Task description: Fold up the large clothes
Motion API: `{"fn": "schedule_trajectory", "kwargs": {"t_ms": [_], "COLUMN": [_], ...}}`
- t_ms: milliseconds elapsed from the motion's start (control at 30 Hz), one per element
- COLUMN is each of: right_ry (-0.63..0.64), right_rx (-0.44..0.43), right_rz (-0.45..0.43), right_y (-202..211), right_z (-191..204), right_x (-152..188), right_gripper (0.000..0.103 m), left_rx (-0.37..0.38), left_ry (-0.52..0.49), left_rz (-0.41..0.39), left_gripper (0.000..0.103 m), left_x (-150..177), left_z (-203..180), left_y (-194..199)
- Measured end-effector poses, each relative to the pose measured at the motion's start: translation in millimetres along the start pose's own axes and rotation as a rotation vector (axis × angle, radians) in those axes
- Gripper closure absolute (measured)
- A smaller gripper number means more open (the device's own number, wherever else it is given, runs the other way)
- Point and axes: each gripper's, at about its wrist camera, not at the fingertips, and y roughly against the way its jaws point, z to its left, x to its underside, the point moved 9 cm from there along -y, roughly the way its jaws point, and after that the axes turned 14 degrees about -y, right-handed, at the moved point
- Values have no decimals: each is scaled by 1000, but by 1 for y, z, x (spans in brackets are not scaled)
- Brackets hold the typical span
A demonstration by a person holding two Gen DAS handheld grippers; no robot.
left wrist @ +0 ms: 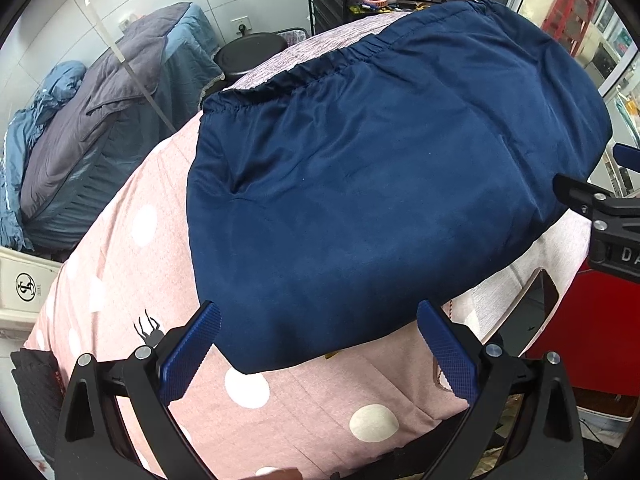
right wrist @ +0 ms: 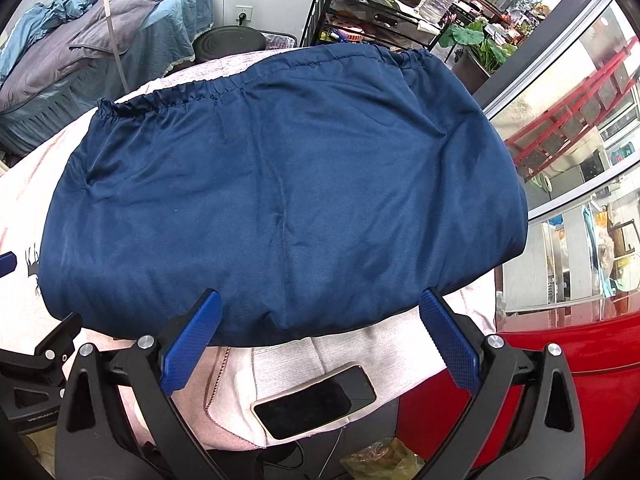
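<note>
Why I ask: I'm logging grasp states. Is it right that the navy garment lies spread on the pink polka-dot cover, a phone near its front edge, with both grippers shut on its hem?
Not quite. The navy garment lies spread on the pink polka-dot cover, phone near its front edge, but both wrist views show the left gripper and right gripper open, holding nothing.

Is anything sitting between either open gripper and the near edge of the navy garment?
Nothing visible blocks either one. The left gripper and right gripper both hang open just short of the navy garment's near edge. The phone lies on the pink cover, nearer than that edge, below the right gripper.
</note>
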Motion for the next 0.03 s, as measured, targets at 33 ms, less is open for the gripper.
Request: {"fn": "schedule_trajectory", "kwargs": {"t_ms": [33], "right_ry": [1], "right_rx": [0], "right_rz": [0], "right_y": [0], "right_z": [0], "right_x": [0], "right_gripper": [6], "left_rx": [-5], "left_ry": [-4], "left_rz": [-2], "left_gripper": [6], "left_x": [0], "left_z": [0], "left_y": [1]}}
